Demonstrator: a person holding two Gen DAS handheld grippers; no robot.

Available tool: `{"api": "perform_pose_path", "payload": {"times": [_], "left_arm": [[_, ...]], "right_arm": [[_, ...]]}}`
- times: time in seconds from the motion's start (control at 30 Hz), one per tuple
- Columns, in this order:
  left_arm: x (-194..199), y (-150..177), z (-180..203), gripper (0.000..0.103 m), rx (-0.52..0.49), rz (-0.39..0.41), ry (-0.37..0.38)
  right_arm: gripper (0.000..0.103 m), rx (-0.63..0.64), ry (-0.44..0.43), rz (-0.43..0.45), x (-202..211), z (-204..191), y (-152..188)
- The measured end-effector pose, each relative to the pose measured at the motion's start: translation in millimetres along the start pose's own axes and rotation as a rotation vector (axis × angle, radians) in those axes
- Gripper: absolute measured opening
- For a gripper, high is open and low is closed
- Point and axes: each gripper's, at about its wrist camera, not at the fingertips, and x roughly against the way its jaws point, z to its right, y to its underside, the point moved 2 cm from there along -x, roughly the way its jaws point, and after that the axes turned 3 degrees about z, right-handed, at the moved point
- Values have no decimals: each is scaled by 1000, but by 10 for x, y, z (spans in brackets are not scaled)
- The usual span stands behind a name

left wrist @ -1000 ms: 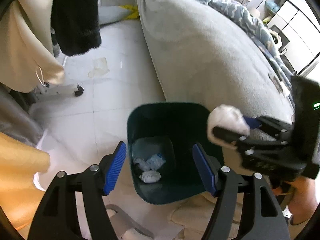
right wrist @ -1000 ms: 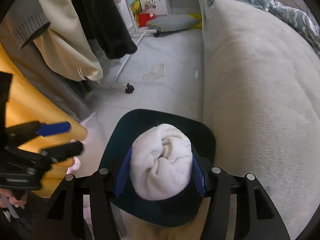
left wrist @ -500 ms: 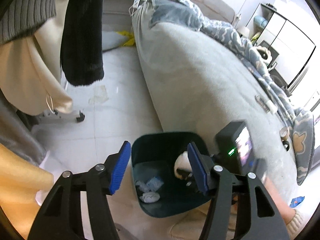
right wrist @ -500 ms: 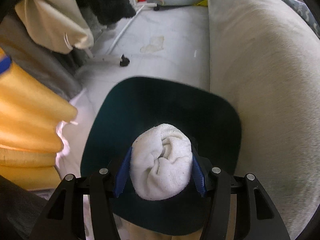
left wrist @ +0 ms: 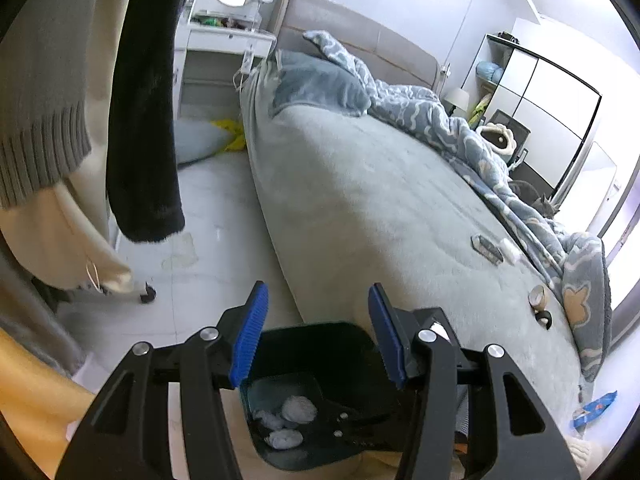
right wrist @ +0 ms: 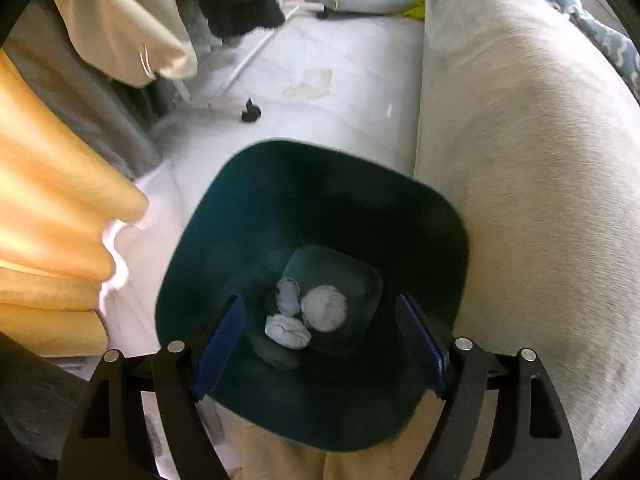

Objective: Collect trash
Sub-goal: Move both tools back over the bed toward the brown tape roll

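Three wads visible; bin's near rim hidden.

The bin is dark teal and holds white wads. Tool pads are blue on black frames. The bed is grey; its blanket is blue with white swirls.

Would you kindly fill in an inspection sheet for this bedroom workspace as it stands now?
Surface: pale tiled floor, stained patch.
Job's things: dark green bin beside the bed; white wads at its bottom.
Clutter: blue wrapper on the floor; tape roll on the bed.
Grippers: right tongs open over the bin, jaws just opened, nothing between; left tongs open, empty.
Cables: white cord by the desk.
Surroundings: hanging clothes, wardrobe.
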Motion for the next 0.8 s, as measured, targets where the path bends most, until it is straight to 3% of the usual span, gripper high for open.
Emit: {"api": "perform_pose_path", "payload": {"times": [0.17, 0.4, 0.8], "left_arm": [[-17, -102, 179, 54, -18, 35, -4], [-84, -171, 510, 57, -49, 47, 26], [-413, -129, 1065, 64, -44, 2, 69]], "right_arm": [[79, -71, -37, 121, 364, 196, -48], [81, -162, 13, 270, 862, 572, -27], [86, -239, 101, 376, 1419, 1295, 172]]}}
